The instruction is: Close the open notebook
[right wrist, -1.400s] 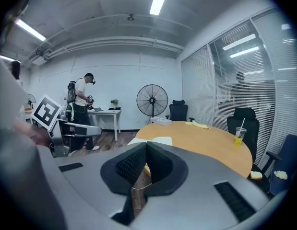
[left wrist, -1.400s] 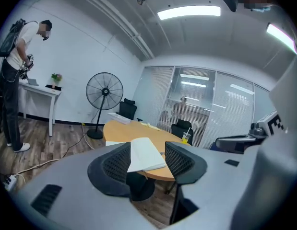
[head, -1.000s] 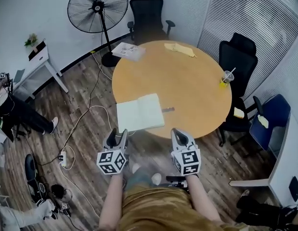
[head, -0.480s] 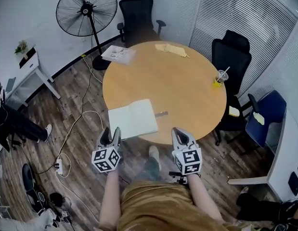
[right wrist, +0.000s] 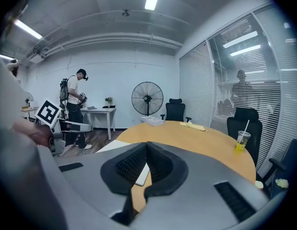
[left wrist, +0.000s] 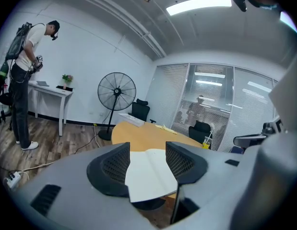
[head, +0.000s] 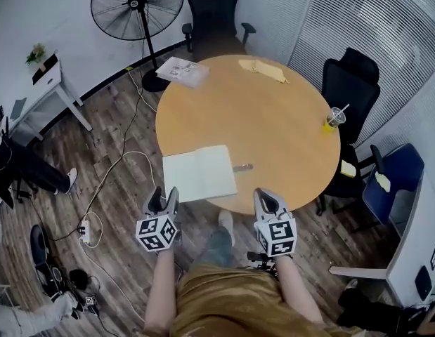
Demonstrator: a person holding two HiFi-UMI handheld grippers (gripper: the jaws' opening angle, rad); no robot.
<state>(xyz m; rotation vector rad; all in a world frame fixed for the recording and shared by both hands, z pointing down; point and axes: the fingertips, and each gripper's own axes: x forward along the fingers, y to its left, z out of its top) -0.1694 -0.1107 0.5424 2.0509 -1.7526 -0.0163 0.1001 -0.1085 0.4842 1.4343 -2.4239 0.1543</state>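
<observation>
At the left, we hold the left hand-held gripper short of the round wooden worktop, its jaws spread apart and gripping nothing. Its cube carries black-and-white square markers. Just beyond it the open notebook lies flat on the near-left part of the worktop, with its pale pages facing up. Its near-left corner seems to jut past the rim, and any lines on the pages are too faint for us to read. At the far-left rim rests a stack of printed papers, the print too small to make out. A small grey object lies just beside the notebook's right edge. Further right, we hold the right hand-held gripper off the near rim, its jaws pressed together on nothing. At the far right edge stands a clear cup with a straw and a yellow drink in its bottom.
</observation>
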